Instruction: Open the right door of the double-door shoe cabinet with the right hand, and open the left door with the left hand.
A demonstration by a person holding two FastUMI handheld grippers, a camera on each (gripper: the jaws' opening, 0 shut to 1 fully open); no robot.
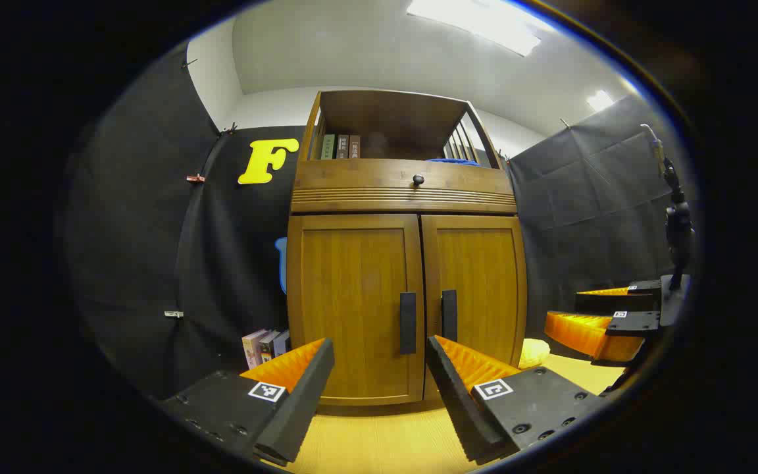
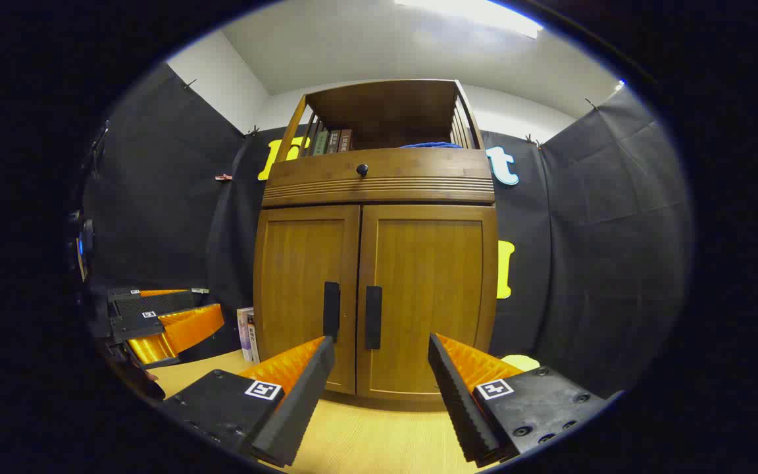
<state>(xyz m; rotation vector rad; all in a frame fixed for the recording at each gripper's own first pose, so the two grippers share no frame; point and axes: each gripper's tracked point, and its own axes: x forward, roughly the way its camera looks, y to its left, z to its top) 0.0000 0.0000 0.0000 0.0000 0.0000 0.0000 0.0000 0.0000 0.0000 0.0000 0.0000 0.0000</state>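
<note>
A wooden shoe cabinet [image 1: 405, 197] stands ahead with both doors closed. Its left door [image 1: 353, 296] has a dark vertical handle [image 1: 408, 322], and its right door [image 1: 478, 283] has one too [image 1: 449, 315]. My left gripper [image 1: 379, 352] is open, short of the cabinet, roughly in front of the left handle. In the right gripper view the same cabinet [image 2: 379, 178] shows its left handle [image 2: 331, 311] and right handle [image 2: 373, 316]. My right gripper [image 2: 379, 352] is open and apart from the right door [image 2: 428, 296]. Each view catches the other gripper [image 1: 599, 322] [image 2: 155, 322] at its side.
The cabinet has a drawer with a round knob [image 1: 418, 179] and an open top shelf holding books [image 1: 341, 146] and something blue. More books [image 1: 264, 345] stand on the floor at the cabinet's left, a yellow object [image 1: 533, 352] lies at its right. The floor is light wood.
</note>
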